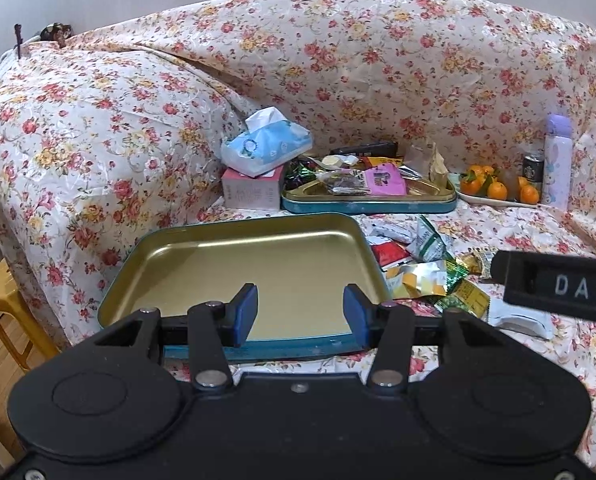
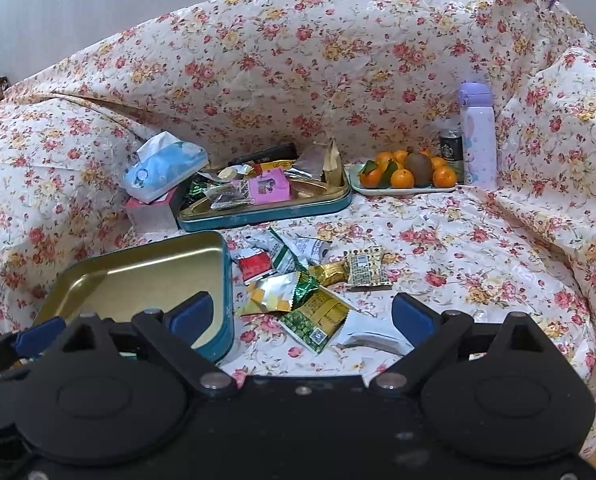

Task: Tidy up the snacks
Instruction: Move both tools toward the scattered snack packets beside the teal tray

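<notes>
An empty gold tin tray with a teal rim [image 1: 201, 240] lies on the flowered sofa seat; it also shows in the right wrist view [image 2: 109, 268]. My left gripper [image 1: 300, 310] is open and empty over its near edge. A pile of loose snack packets [image 2: 298, 280] lies just right of the tray, also seen in the left wrist view [image 1: 426, 268]. My right gripper [image 2: 302, 316] is open wide and empty, just in front of the pile. A second teal tin [image 2: 281, 210] further back holds several packets, among them a pink one [image 2: 267, 188].
A blue tissue pack [image 2: 161, 166] sits on a pink box [image 2: 149, 212] left of the far tin. A plate of oranges with a kiwi [image 2: 408, 174], a dark can [image 2: 450, 150] and a purple bottle [image 2: 478, 136] stand at the back right. A yellow stool [image 1: 1, 304] stands left of the sofa.
</notes>
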Motion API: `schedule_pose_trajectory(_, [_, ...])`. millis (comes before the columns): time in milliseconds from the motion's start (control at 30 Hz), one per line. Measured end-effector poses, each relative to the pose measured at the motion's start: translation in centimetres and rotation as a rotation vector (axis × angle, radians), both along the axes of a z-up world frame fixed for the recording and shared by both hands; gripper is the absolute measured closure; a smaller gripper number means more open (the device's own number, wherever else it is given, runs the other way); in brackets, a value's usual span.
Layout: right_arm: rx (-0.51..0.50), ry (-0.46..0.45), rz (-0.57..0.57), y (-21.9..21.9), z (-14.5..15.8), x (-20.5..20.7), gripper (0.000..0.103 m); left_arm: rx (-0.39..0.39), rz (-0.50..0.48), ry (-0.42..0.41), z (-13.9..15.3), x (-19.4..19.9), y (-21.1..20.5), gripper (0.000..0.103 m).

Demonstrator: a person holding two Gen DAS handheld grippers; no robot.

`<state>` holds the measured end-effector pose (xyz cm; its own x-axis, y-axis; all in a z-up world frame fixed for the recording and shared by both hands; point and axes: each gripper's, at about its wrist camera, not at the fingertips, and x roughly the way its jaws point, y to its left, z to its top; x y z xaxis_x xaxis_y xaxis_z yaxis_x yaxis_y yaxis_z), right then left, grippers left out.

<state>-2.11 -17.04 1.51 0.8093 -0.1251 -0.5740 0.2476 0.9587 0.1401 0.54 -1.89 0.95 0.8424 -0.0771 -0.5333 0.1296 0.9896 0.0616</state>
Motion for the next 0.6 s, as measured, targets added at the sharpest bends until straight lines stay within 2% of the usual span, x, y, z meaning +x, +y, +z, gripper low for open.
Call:
schedule_pose_trajectory(167, [0.02,0.002,0.004,0.1,-0.3,0.2,0.002,0.0,0.017,-0.003,0.1,0.1,0.1,0.047])
schedule_pose_trajectory(367, [-0.003,0.008,-0.028,-0.3,-0.9,0.0,0.0,0.01,0.031,-0.005,0.1,0.1,0.0,0.047])
schedule_pose_trajectory(600, [0.094,0.083,-0.049,-2.9,-3.2,0.8,0.0,0.02,0.007,0.021,-0.3,0.3,-1.1,0.047])
